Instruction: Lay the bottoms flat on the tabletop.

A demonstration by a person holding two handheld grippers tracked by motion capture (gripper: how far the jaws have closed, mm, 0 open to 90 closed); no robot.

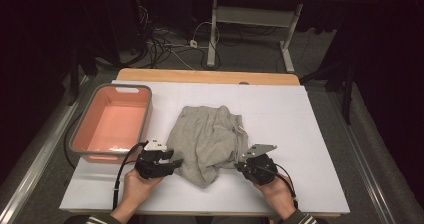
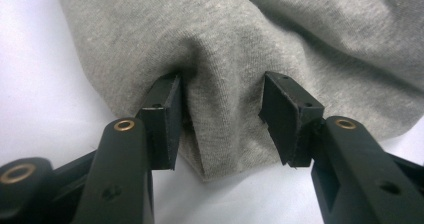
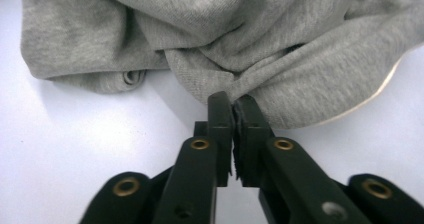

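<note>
- Right claw (image 3: 233,104) pinched tight on the crumpled grey jersey garment (image 1: 207,141); the nipped fold is hidden between its pads.
- Left claw (image 2: 222,119) apart, straddling a garment corner, pads not pressing.

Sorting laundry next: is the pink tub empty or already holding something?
Empty: the pink tub shows a bare floor in the high view; the grey garment lies beside it.
</note>
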